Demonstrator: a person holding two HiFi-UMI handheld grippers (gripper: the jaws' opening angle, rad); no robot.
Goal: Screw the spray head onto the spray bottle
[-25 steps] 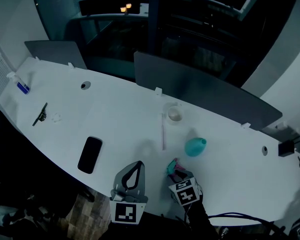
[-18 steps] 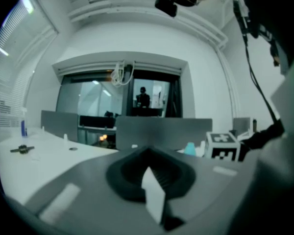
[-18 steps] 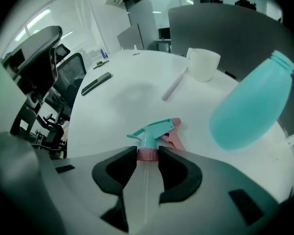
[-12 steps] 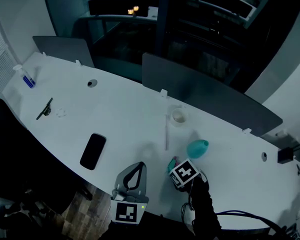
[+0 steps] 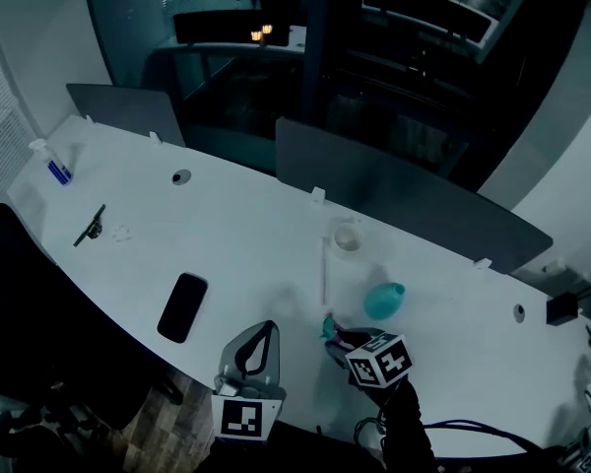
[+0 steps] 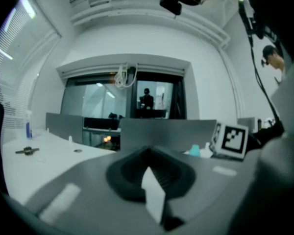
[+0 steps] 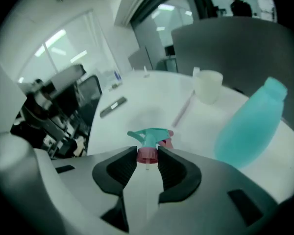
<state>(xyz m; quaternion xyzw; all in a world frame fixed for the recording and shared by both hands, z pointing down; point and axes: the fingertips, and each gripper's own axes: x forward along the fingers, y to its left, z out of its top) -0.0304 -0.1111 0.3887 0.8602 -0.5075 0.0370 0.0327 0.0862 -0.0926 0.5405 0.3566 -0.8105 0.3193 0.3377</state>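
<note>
Right gripper view, right tongs [image 7: 147, 153] clamped on spray head [image 7: 149, 137], left tongs [image 6: 149, 179] closed empty, spray bottle [image 7: 250, 126] base hidden

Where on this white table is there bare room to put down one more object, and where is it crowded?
Bare: the wide patch between the phone and the thin stick; also the right end of the table past the teal bottle. Crowded: around the cup, thin stick, teal bottle and spray head.

Spray bottle [image 5: 383, 301] lies on table [image 5: 227, 235], near the cup [image 5: 346, 236].
</note>
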